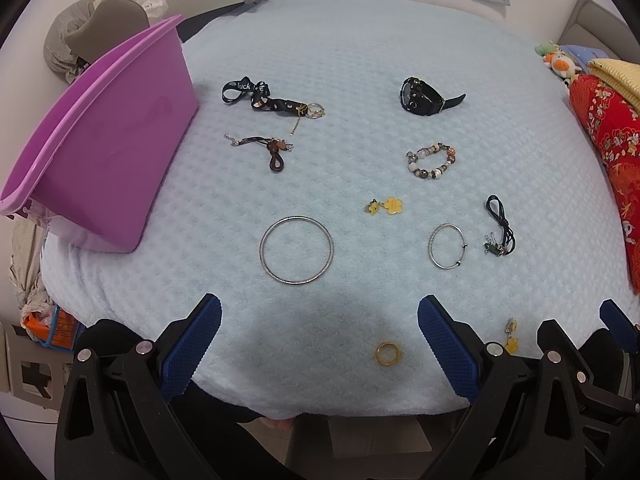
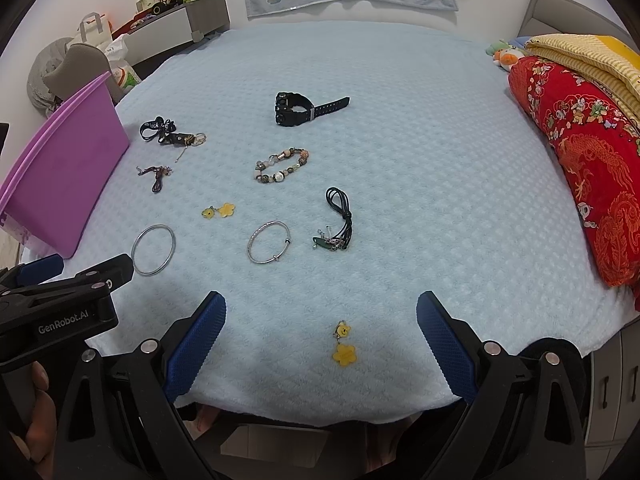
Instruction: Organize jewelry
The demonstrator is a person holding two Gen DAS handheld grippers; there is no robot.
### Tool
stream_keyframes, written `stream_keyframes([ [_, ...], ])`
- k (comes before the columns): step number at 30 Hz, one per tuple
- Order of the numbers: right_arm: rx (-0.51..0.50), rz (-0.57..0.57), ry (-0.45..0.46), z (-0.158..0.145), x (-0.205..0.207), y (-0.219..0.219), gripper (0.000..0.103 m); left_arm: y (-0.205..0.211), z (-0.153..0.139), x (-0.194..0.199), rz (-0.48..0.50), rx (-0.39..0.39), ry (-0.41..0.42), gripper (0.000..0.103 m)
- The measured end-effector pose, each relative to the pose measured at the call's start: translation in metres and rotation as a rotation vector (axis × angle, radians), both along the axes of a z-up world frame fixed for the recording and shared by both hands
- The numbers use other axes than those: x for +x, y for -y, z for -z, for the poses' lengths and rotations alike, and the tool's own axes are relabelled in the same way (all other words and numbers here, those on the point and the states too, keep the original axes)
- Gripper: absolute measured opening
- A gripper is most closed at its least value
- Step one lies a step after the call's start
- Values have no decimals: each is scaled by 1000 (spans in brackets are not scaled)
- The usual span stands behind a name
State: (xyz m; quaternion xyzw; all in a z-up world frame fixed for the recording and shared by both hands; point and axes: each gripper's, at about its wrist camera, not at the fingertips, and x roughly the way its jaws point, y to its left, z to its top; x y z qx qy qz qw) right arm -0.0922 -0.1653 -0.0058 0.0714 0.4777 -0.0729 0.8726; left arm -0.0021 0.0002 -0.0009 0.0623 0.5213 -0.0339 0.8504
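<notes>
Jewelry lies spread on a light blue blanket [image 1: 352,48]. A large silver bangle [image 1: 296,250], a smaller bangle [image 1: 447,245], a beaded bracelet [image 1: 431,160], a black watch [image 1: 424,96], a black strap keychain [image 1: 264,98], a brown cord charm [image 1: 272,152], a black cord necklace [image 1: 500,226], yellow flower earrings [image 1: 386,205] and a gold ring [image 1: 389,354] are apart from one another. A second yellow flower earring pair [image 2: 344,344] lies between my right gripper's fingers. My left gripper [image 1: 320,344] and right gripper [image 2: 320,340] both stand open and hold nothing.
A purple plastic tub [image 1: 112,152] stands tilted at the blanket's left edge. A red patterned quilt [image 2: 588,168] and yellow folded blanket [image 2: 592,56] lie along the right side, with plush toys [image 1: 560,62] beyond. The blanket's front edge drops off just below the grippers.
</notes>
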Motion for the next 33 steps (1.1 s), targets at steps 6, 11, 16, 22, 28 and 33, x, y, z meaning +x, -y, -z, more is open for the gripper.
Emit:
stream_keyframes([
  [6,1,1,1,0,0,0,92,0,0,-1,0,0,1,97],
  [11,1,0,1,0,0,0,92,-1,0,-1,1,0,2,97],
  [16,2,0,1,0,0,0,92,-2,-1,-1,0,0,2,97],
  [22,3,0,1,0,0,1,92,-1,-1,-1,1,1,1,97],
  [28,4,0,2,0,0,1,92,-2,-2,-1,1,3,3,97],
  [33,5,0,1,1,0,0,92,-2,-2,-1,1,4,2,97],
])
